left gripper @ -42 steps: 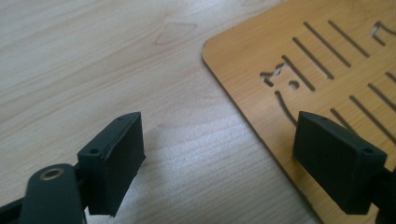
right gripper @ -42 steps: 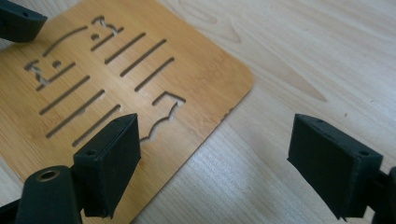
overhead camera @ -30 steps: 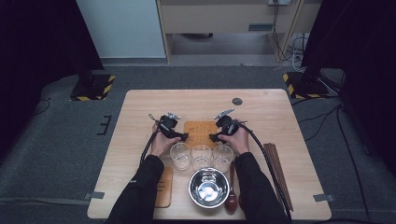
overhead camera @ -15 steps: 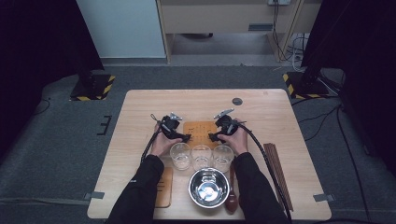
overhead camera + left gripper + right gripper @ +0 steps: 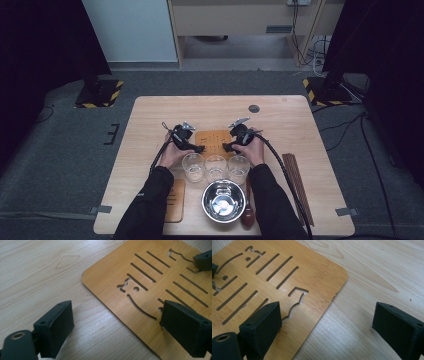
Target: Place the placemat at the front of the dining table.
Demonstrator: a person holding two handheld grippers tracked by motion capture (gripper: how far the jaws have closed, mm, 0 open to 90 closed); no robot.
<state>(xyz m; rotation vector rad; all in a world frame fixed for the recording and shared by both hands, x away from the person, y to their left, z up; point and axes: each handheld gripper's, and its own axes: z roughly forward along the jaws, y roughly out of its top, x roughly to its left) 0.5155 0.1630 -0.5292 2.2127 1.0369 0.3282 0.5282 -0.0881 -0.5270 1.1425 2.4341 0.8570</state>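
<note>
1. Where the two grippers meet at the middle of the high view, a slotted bamboo board [image 5: 215,141] is seen lying flat on the wooden table [image 5: 150,115], just above a row of three glasses.
2. In the left gripper view the board [image 5: 150,285] is spread across the upper right of the frame, its rounded corner pointing to the upper left, with long parallel slots and a curved cut-out visible in it.
3. In the right gripper view the same board [image 5: 274,272] is found in the upper left of the frame, its rounded corner reaching toward the centre right.
4. The left gripper [image 5: 189,142] is held at the board's left edge; its jaws are spread wide, one over bare table at the lower left of its own view and the other over the board at the lower right, and nothing is gripped [image 5: 117,330].
5. The right gripper [image 5: 235,142] is held at the board's right edge; its jaws have just been opening, are spread wide across the board's edge, and nothing is clamped [image 5: 324,327].
6. Below the board, the three clear glasses [image 5: 216,167] are lined up side by side between the person's hands.
7. Lower in the frame, a steel bowl [image 5: 223,201] is seen, with a dark wooden spoon [image 5: 248,212] just to its right and a second wooden board [image 5: 174,200] to its left.
8. Near the table's right edge, a bundle of dark chopsticks [image 5: 297,187] is laid lengthwise.
</note>
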